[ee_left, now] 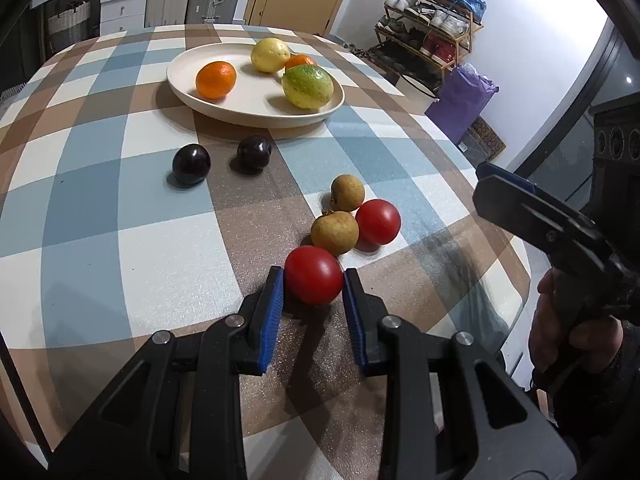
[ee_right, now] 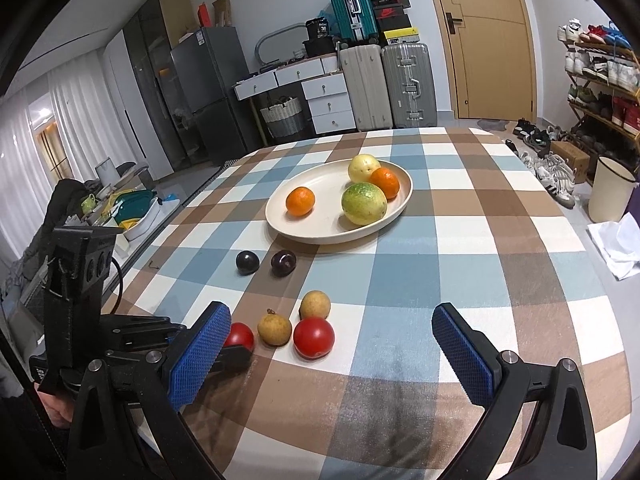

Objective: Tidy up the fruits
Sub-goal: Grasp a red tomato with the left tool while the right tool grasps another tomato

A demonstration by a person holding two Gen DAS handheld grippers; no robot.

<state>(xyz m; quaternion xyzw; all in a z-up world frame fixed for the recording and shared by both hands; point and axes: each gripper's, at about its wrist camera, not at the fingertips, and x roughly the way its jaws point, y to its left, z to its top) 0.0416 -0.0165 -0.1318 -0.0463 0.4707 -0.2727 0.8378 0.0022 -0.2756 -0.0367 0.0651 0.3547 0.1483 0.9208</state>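
Left gripper [ee_left: 313,282]: blue pads bracketing near red tomato [ee_left: 313,275] on the checked cloth [ee_left: 120,208], contact apparent, grip unconfirmed. Squeeze gently; lift straight, clear of the adjoining longan [ee_left: 335,233]. Right gripper [ee_right: 330,344]: wide open, empty. Plate [ee_left: 180,84]: beyond.

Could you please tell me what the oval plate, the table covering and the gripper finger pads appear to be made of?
Plate: cream, matte, no glaze glare; probably plastic or a fibre composite, ceramic not excluded.
Table covering: checked sheet with a fine pebbled, faintly sparkling grain; looks like textured vinyl or foam rather than woven cloth.
Finger pads: blue with a diamond-knurled face, likely rubber, on black arms, plastic or metal, with metal pins.
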